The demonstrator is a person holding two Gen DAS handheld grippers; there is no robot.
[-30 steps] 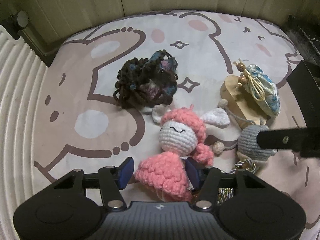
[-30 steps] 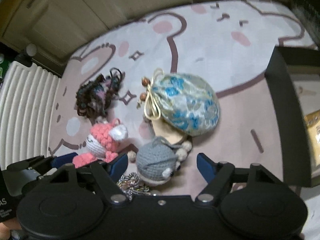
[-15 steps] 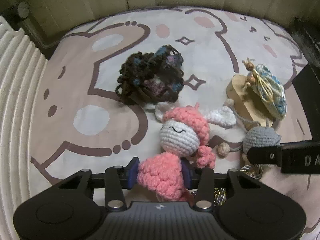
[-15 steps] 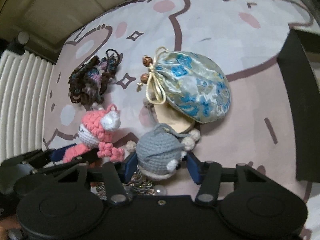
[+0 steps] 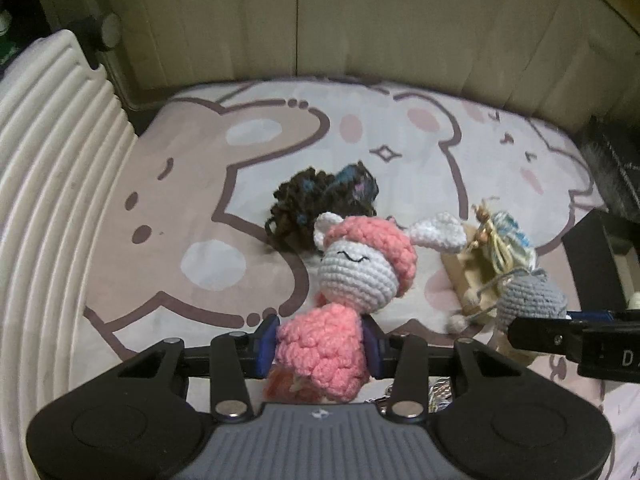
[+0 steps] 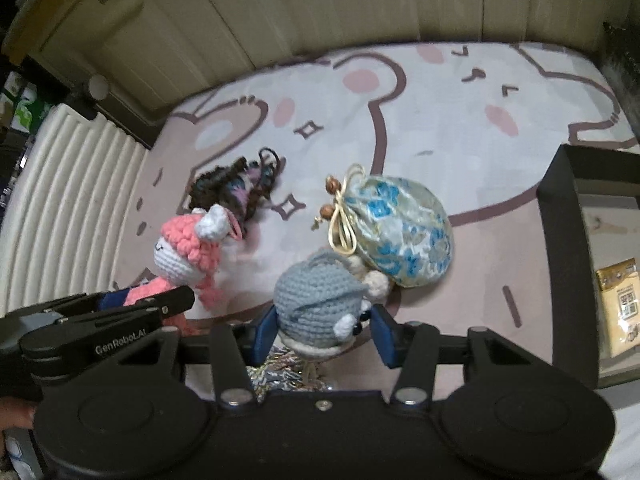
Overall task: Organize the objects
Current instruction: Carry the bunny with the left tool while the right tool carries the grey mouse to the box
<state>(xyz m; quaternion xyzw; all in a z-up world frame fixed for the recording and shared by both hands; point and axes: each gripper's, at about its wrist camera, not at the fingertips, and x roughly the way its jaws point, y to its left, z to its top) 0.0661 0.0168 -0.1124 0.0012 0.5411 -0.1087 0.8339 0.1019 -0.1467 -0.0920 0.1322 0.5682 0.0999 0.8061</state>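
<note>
2 crochet dolls gripped: left hand-held gripper (image 5: 320,346) clamps pink bunny (image 5: 352,276), right hand-held gripper (image 6: 324,334) just closed on grey doll (image 6: 316,304).

A cartoon-print mat (image 5: 420,148) lay ahead of the gripper. A white ribbed board (image 5: 48,184) stood left, beige cabinet doors (image 5: 320,20) beyond.

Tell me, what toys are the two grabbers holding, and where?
The left gripper squeezes the pink bunny doll by its pink dress. The right gripper clamps the grey crochet toy around its round body.
</note>
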